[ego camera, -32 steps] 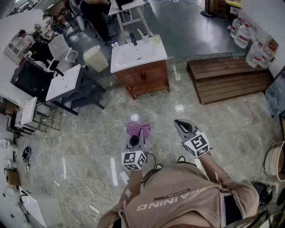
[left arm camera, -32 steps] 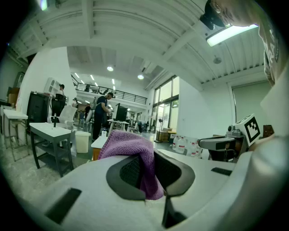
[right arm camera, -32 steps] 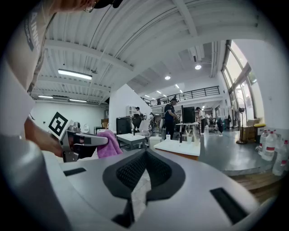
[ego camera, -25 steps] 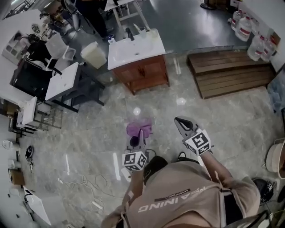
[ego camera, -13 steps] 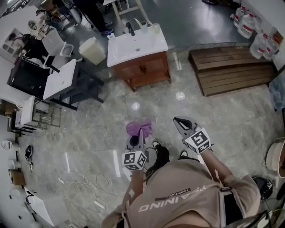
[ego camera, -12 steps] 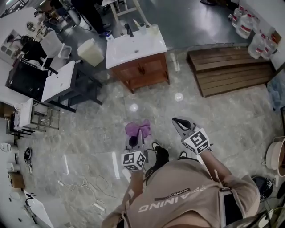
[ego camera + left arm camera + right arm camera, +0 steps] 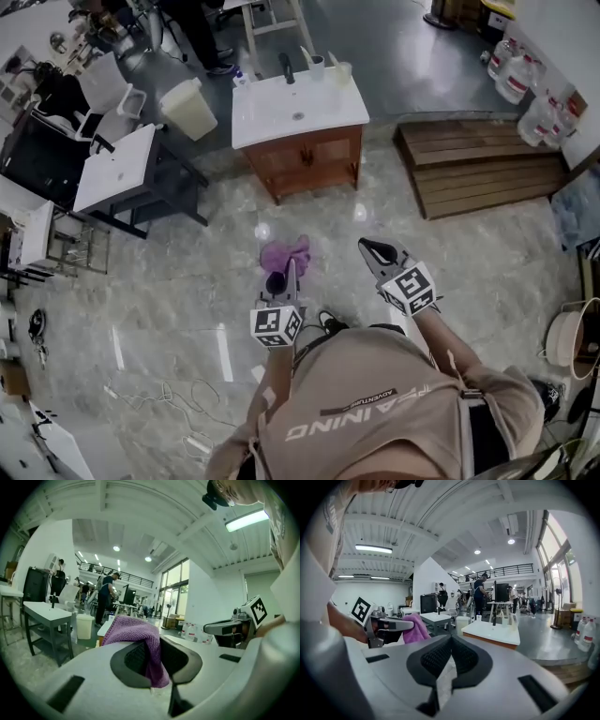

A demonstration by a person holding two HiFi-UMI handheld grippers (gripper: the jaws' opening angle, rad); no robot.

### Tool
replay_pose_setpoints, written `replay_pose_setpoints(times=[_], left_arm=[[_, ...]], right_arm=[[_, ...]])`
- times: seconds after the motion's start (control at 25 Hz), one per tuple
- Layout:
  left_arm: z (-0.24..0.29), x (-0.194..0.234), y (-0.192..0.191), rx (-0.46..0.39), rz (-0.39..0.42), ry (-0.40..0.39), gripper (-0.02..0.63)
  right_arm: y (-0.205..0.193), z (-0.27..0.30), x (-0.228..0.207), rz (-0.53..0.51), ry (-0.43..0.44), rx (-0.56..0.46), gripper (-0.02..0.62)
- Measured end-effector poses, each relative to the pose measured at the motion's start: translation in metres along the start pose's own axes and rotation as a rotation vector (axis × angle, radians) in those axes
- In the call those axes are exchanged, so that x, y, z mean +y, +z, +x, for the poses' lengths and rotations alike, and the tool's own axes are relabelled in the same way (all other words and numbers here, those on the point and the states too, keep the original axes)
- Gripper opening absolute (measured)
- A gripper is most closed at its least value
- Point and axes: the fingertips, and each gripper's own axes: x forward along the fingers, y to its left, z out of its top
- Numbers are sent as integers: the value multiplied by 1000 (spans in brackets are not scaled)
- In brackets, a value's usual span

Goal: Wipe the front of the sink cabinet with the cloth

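The sink cabinet is brown wood with a white basin top and stands some way ahead across the marble floor. My left gripper is shut on a purple cloth, which bunches out over its tips. In the left gripper view the cloth hangs between the dark pads. My right gripper is held beside it at about the same height, shut with nothing in it. In the right gripper view its jaws meet at the tip, and the cabinet shows beyond them.
A low wooden platform lies right of the cabinet. A grey table with a white slab and a pale bin stand to its left. Water bottles line the far right wall. Cables trail on the floor behind me.
The person has stepped forward a little and the view has shifted. Both grippers keep their pose, and the cloth stays held in the left one.
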Motion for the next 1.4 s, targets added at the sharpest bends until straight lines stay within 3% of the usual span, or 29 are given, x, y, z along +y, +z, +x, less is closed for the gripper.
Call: replay_pose_setpoints(times=[0.24,0.6,0.92,1.16,1.4], left_arm=[[1,61,-8,19,-43,9,37],[21,87,-23,41,-133,17,37],[67,109,-22,105,-94,55,37],[137,121,12,100,-34,43,37],[189,126,28,101,-9,50,37]], right_arm=[[5,46,19,29,0,10,11],[6,86,20,29,28,61,11],[-16,138,-19,81,73,93,11],[5,182,-79,30,80,43,11],[13,204,-130,49,76,14,11]])
